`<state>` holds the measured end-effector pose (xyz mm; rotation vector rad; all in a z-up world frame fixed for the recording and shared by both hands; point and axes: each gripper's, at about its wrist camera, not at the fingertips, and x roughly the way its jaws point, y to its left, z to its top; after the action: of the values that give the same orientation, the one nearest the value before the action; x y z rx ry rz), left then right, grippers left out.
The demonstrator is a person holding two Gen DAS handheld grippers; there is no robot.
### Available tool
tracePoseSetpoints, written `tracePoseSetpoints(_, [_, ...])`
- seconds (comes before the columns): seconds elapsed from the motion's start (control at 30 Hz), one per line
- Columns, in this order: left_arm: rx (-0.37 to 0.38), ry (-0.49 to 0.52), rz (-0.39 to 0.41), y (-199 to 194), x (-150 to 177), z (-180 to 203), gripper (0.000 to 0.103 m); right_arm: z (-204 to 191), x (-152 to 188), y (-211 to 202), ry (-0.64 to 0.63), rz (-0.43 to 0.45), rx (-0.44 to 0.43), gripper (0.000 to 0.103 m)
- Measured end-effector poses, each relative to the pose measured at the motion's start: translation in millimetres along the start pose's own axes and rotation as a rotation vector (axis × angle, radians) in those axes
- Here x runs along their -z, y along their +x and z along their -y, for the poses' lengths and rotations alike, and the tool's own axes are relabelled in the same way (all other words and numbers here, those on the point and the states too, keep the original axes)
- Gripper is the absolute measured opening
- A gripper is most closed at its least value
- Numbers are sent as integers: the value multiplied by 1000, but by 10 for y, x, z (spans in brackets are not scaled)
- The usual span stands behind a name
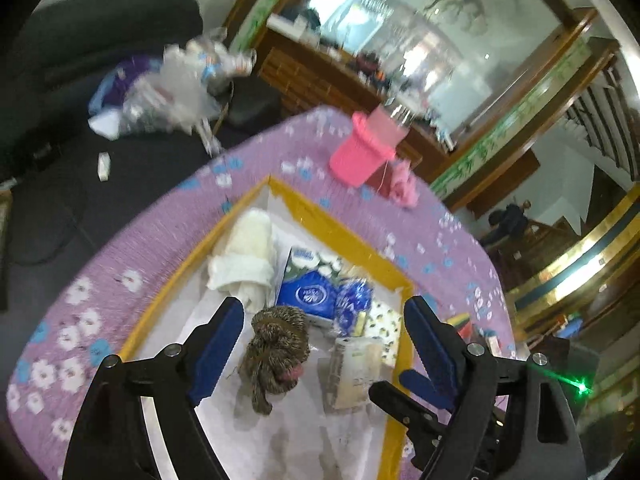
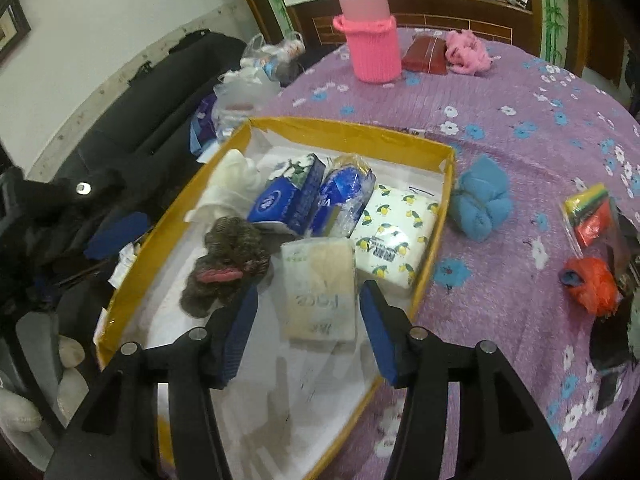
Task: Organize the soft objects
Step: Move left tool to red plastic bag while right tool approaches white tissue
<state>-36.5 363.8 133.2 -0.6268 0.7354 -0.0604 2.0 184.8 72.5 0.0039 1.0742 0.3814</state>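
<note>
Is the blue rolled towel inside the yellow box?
No, the blue towel lies on the purple tablecloth, just outside the yellow box.

The right gripper hangs over the yellow box with its jaws apart and nothing between the pads — a beige tissue pack lies just below. Beside it sit a brown knitted bundle and a lemon-print pack. A blue cloth bundle rests outside, on the purple tablecloth.

Both wrist cameras look steeply down from close above, along their own fingers. They share the yellow-rimmed box on the counter and the pink cup at its far edge.
</note>
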Motion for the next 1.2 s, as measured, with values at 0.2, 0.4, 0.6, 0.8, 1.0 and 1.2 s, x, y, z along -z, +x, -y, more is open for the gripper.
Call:
tracePoseSetpoints(0.2, [-14, 102, 190, -538, 323, 391, 102, 50, 215, -357, 24, 56, -9, 52])
tracePoseSetpoints(0.4, [29, 165, 249, -832, 673, 728, 103, 250, 433, -715, 46, 109, 11, 52])
tracePoseSetpoints(0.6, [37, 211, 196, -837, 993, 1069, 103, 679, 674, -1170, 122, 188, 24, 52])
tracePoseSetpoints(0.8, [51, 287, 81, -573, 1272, 1424, 102, 1423, 988, -1613, 268, 258, 71, 52])
tracePoseSetpoints(1.0, [47, 312, -74, -101, 1395, 1651, 102, 2210, 1294, -1959, 475, 330, 100, 52])
tracePoseSetpoints(1.2, [11, 345, -165, 491, 1241, 1973, 102, 2593, 1420, -2011, 570, 354, 89, 52])
